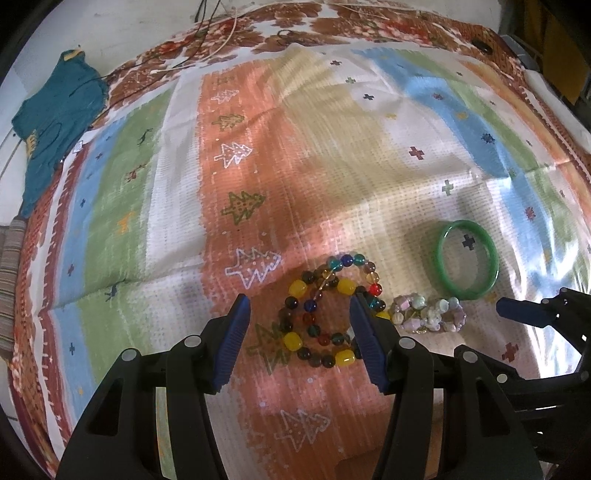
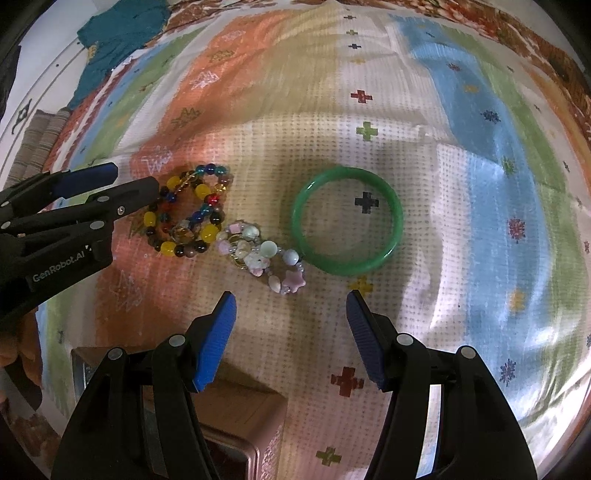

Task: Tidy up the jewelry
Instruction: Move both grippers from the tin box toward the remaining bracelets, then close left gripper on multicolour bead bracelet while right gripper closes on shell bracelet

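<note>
**Three pieces of jewelry, two grippers, one box**

You have three pieces of jewelry on the cloth (image 2: 369, 74), all near its near edge: one multicolored bead string (image 2: 188, 210), one pastel bead bracelet (image 2: 264, 254) and one green bangle (image 2: 347, 219). You're working with two grippers, the left gripper (image 1: 299, 332) and the right gripper (image 2: 290, 332), each with two blue pads (image 2: 214, 339). One pink box (image 2: 236, 424) sits at the cloth's near edge. Count one teal garment (image 1: 59, 122) at the far left corner and one striped cloth (image 1: 9, 280) at the left edge. The thin cords (image 1: 207, 33) at the far edge are too tangled to count.
</note>
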Available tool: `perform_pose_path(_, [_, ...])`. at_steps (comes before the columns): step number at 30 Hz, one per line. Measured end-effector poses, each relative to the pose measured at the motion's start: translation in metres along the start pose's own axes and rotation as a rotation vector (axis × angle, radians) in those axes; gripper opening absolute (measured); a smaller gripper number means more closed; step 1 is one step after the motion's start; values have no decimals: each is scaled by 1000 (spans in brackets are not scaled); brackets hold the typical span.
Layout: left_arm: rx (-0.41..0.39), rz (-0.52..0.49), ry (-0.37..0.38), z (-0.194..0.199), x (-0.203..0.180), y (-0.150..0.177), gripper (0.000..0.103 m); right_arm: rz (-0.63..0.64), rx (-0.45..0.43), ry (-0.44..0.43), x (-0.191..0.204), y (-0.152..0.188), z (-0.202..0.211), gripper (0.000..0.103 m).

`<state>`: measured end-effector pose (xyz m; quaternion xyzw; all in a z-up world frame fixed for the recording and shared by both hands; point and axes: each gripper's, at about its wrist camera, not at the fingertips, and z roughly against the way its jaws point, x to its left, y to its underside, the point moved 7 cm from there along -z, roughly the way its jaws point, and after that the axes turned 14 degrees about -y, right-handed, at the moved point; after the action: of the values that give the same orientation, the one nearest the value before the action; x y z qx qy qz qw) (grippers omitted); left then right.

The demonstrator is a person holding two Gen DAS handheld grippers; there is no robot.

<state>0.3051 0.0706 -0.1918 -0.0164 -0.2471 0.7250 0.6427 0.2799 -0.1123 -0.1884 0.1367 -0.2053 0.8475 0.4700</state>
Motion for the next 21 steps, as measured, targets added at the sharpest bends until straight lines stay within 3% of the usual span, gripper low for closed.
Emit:
perform_pose_path(15, [16,-26,3,-22,-8,-11,56,-14,24,-26,-5,-7,-13,59])
perform_pose_path(17, [14,-40,-3,-25,-11,-11,52,-14,23,-20,-7,-8,-13,53])
perform_pose_path(21, [16,-76,-25,-31,-15,-9,35,-14,24,-6,-12,-9,-13,40])
